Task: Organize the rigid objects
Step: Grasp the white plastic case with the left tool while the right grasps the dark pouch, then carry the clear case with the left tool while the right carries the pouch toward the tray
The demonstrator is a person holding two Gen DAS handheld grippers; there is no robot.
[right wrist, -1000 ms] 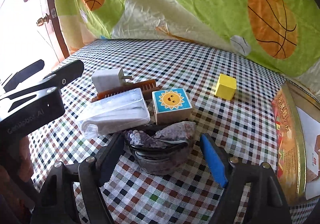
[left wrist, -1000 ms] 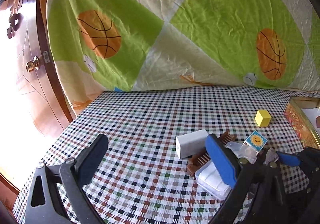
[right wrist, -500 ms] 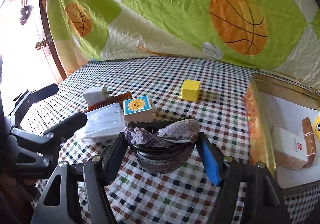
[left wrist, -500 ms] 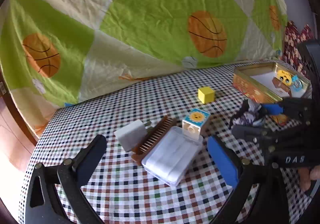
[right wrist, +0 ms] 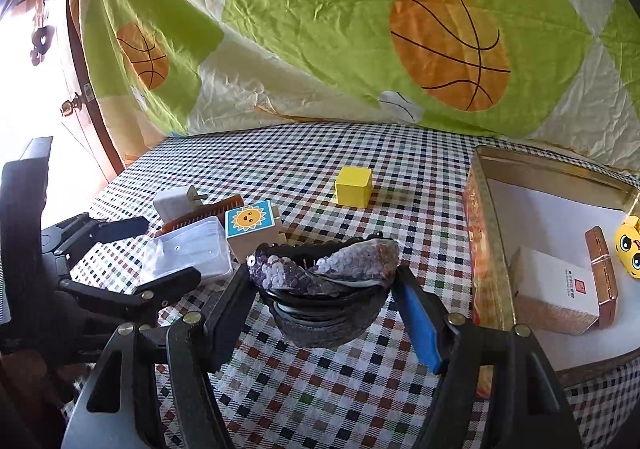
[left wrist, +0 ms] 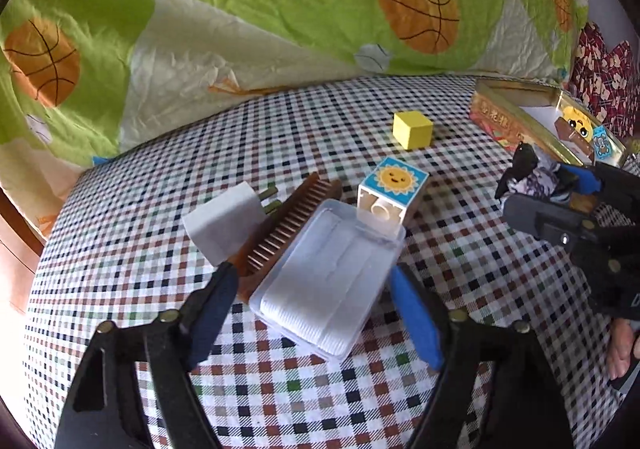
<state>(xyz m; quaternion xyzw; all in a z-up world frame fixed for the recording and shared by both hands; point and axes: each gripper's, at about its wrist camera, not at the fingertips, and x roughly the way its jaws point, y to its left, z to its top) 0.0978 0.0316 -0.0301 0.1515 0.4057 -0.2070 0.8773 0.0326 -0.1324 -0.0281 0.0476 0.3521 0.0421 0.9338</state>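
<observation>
Left gripper: fingers have just been closing around the clear plastic box of white pads at lower centre of the left view, box on the checked counter between the pads, contact not confirmed. Right gripper: fingers clamped on the dark sequined hair clip, centre of the right view, left of the gold tin. Sun-face block, brown comb and white plug lie beside the box.

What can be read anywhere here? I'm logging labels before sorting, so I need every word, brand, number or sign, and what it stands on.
No text here reads clearly enough to quote.
gold tin: gold characters on its side wall, too blurred to read.
white box inside the tin: a red logo and a small printed line, too small to read.
sun block: only a smiling sun picture, no words.
</observation>
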